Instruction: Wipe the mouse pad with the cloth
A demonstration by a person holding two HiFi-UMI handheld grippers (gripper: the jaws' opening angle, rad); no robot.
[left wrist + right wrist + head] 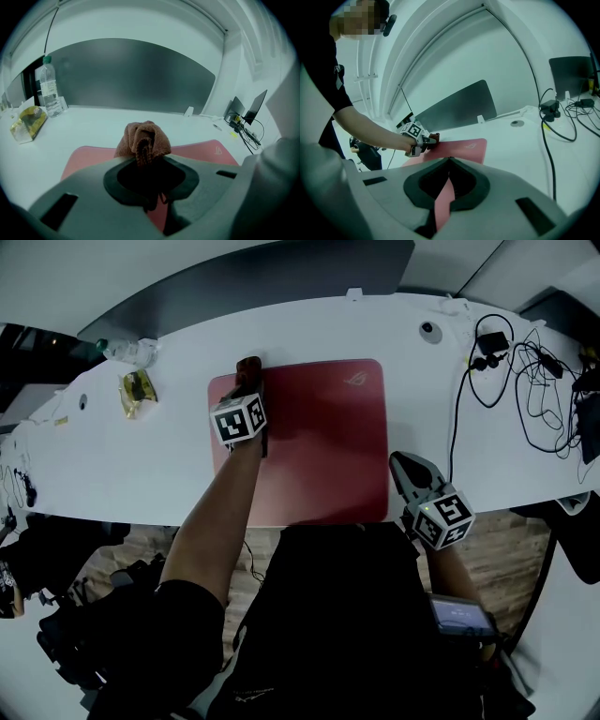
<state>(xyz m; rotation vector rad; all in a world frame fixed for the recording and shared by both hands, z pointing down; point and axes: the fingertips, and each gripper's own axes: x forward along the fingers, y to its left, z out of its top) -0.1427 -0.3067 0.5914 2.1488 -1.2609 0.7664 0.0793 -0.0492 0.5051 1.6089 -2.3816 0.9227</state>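
1. I read the cloth (143, 138) bunched at the far left corner of the mouse pad (328, 442).
2. My left gripper (251, 381) is clenched on the cloth.
3. My right gripper (403, 465), jaws pressed together on nothing, sits just beside the mouse pad's right edge.

Red flat mouse pad (328, 446): rectangle, round corners, soft-looking top. Lies flat on white counter (122, 465), long side left to right. Small pale logo near far right corner. Near edge close to counter's front edge, partly hidden by person.

Brown fuzzy cloth (248, 364): small, bunched into lump with folds. Sits on far left corner of pad, touching it. Pinched at its near side between fingers of left gripper (249, 382).
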